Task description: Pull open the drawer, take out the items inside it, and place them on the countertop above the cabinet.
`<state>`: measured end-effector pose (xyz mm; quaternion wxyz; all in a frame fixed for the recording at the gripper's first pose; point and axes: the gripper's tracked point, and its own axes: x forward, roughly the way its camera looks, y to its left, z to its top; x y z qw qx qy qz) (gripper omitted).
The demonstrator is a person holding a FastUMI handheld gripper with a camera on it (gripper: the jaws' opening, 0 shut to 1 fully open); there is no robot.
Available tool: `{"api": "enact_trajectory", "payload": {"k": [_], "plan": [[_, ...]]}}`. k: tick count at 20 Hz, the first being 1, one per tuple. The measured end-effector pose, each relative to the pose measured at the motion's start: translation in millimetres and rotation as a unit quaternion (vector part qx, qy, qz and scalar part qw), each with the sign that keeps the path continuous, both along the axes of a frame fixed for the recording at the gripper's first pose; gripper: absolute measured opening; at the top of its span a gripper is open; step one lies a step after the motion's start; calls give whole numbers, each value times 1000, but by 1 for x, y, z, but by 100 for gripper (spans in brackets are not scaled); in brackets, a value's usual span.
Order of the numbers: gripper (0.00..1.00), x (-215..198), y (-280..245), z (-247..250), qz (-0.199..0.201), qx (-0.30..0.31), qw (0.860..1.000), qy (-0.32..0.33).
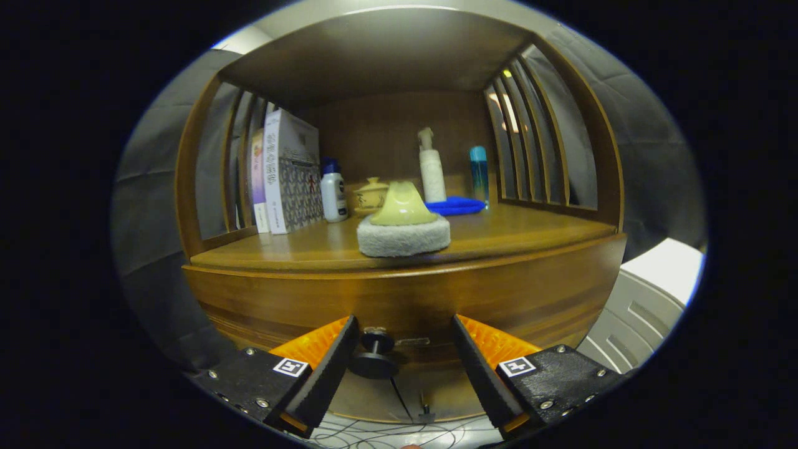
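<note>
Your gripper [405, 349] stood open, its 2 fingers either side of the drawer knob [374, 355], which sat nearer the left finger. You needed to centre it, close, then pull straight out.

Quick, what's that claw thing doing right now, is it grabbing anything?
Gripper: open, holding nothing; the drawer knob sits between its fingers, nearer one of them, not yet pinched.
</note>
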<state>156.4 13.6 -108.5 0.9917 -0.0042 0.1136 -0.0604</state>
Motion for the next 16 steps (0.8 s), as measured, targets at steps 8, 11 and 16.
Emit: {"api": "enact_trajectory", "payload": {"k": [8, 11, 16], "plan": [[96, -5, 0, 11, 22, -38, 999, -22], [96, -21, -4, 32, 43, -58, 996, -45], [96, -60, -17, 66, 57, -61, 994, -69]]}}
